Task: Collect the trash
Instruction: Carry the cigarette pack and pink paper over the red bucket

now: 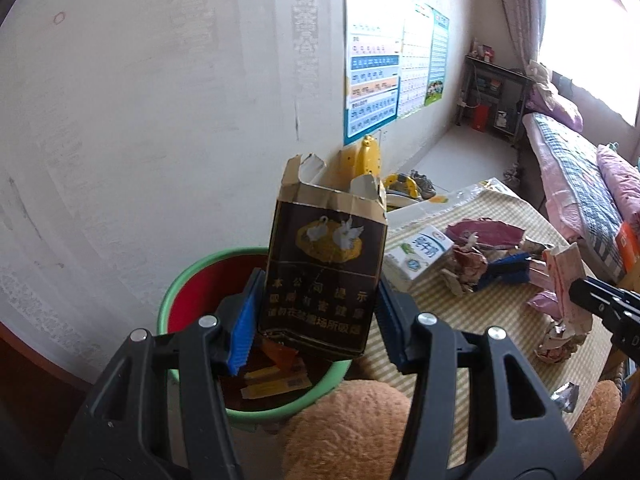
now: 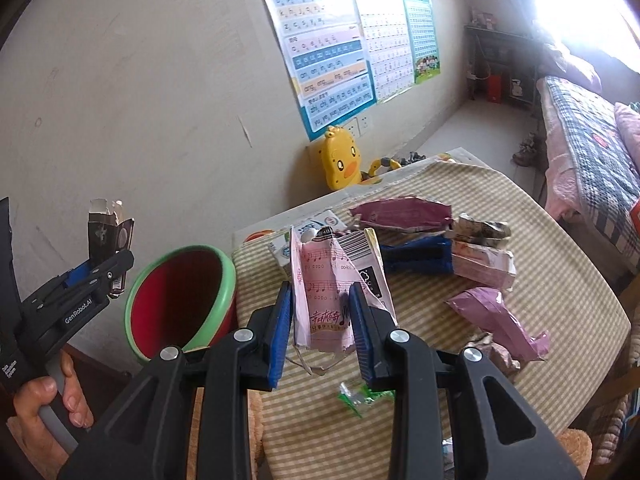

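**Both jaws loaded; the bin lies under the left carton and left of the pink wrapper**

The left gripper [image 1: 316, 312] has its jaws clenched on the sides of a dark carton [image 1: 326, 276], a torn-open cigarette pack held upright, long axis vertical, ragged flaps on top. In the left wrist view the carton stands directly over the bin [image 1: 176, 300], a green-rimmed pail with a red inside, wrappers already lying at its bottom. Letting go there looks enough to land it.

The right gripper [image 2: 320, 320] is clenched on a pink wrapper [image 2: 326, 304], crumpled, printed with music notes, standing tall between the pads and lifted off the surface [image 2: 560, 280]. Seen from the right wrist, the bin [image 2: 180, 300] sits to the left, beyond the surface's left edge and near the wall, so this hand has the longer way to go. The left gripper [image 2: 80, 280] with its carton [image 2: 108, 236] hangs on that side, beside the bin; if both hands go in together they could crowd its mouth.

More trash waits on the striped surface: a milk box [image 1: 416, 256], a maroon bag [image 2: 404, 214], a blue piece [image 2: 416, 256], pink packs [image 2: 484, 264] and a green scrap [image 2: 356, 396] near the right jaws. A plush toy [image 1: 344, 428] sits at the near edge, just beside the bin.
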Motion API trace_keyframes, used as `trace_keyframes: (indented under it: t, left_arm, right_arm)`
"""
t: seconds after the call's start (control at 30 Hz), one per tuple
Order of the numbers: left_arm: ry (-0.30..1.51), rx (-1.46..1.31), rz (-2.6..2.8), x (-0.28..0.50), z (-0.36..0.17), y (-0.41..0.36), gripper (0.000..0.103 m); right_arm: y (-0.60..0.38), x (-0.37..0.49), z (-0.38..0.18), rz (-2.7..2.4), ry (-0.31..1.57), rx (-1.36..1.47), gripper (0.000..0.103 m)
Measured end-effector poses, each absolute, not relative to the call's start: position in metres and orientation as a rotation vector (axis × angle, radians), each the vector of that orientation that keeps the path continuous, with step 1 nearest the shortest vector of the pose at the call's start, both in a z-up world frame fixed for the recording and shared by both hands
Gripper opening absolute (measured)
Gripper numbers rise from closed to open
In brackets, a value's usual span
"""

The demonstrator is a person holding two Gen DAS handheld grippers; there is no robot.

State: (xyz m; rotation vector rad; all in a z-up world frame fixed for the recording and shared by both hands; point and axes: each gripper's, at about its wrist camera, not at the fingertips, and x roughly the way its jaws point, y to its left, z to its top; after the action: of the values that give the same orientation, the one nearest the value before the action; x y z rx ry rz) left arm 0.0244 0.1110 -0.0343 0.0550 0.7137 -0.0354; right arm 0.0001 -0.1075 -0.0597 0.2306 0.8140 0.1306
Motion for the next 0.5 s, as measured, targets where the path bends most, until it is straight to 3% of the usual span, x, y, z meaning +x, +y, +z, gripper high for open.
trace_keyframes:
  t: [0.5]
  left_arm:
    - [0.721,0.041,0.035,0.024,-0.042,0.143,0.051]
  right_arm:
    - [-0.069,0.010,-0.056,0.222,0.824,0.178,0.028]
